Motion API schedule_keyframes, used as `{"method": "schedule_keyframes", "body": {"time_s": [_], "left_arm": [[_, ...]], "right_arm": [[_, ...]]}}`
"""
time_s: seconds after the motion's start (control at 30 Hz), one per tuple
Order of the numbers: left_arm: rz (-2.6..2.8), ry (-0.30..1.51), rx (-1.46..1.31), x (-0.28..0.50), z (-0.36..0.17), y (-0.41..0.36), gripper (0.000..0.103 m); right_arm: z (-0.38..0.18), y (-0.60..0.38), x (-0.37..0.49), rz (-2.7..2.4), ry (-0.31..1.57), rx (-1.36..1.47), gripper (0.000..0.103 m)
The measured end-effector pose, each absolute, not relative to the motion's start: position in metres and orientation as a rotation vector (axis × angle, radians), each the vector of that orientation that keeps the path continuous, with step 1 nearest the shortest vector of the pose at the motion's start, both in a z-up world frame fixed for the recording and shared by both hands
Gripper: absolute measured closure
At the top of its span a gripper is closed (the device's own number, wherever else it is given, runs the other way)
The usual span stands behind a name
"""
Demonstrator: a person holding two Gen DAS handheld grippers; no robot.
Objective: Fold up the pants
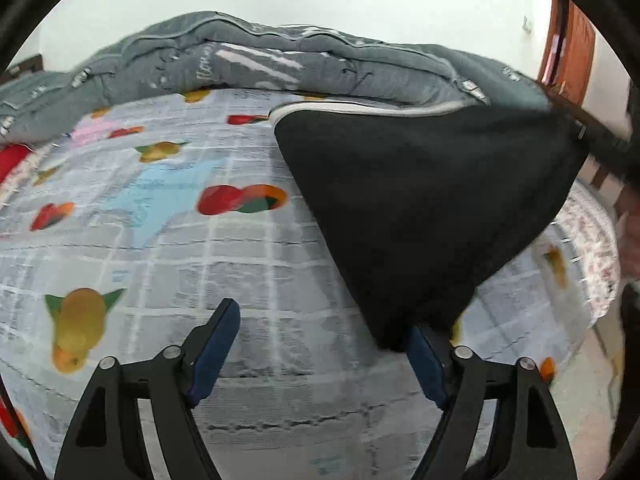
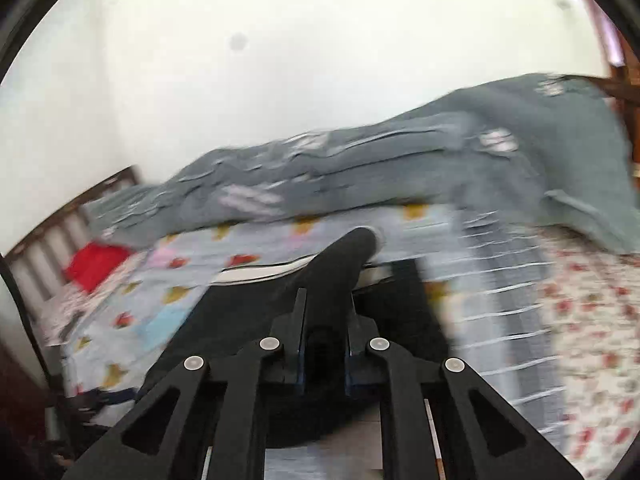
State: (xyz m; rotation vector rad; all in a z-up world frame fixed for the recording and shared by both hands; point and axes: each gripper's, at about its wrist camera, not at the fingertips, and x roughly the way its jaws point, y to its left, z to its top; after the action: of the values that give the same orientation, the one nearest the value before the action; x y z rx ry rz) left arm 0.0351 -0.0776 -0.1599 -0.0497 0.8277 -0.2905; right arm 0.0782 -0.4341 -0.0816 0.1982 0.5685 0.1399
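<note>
While the pants [image 1: 424,208] hang raised over the bed [image 1: 180,240], the right gripper [image 2: 324,308] is clenched on a bunched fold of the black cloth. Fabric spills forward past its fingertips [image 2: 300,300]. Left gripper [image 1: 320,328] spread wide, nothing between its blue pads [image 1: 212,352]; the cloth's lowest corner drapes onto its right finger. White-striped hem lies near the grey quilt [image 1: 240,60] heaped along the far side. Fruit-print sheet under all. Right view badly motion-blurred.
</note>
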Motion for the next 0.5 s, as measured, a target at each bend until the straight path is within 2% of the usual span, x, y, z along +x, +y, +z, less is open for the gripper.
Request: {"method": "schedule_keyframes", "body": {"time_s": [0.1,0.2,0.3,0.5], "left_arm": [[-0.3,0.849,-0.041,0.039,-0.168,-0.089,0.023],[-0.288,0.853,-0.027,0.038,-0.17,-0.092,0.023],[-0.339,0.847,-0.033,0.027,-0.163,-0.083,0.026],[-0.38,0.762,-0.101,0.017,-0.133,-0.073,0.026]], "right_arm": [[-0.136,-0.458,0.094,0.065,0.728,0.248,0.089],[-0.171,-0.459,0.095,0.041,0.8,0.221,0.082],[-0.157,-0.467,0.082,0.033,0.77,0.241,0.079],[-0.116,-0.456,0.067,0.054,0.646,0.17,0.079]]}}
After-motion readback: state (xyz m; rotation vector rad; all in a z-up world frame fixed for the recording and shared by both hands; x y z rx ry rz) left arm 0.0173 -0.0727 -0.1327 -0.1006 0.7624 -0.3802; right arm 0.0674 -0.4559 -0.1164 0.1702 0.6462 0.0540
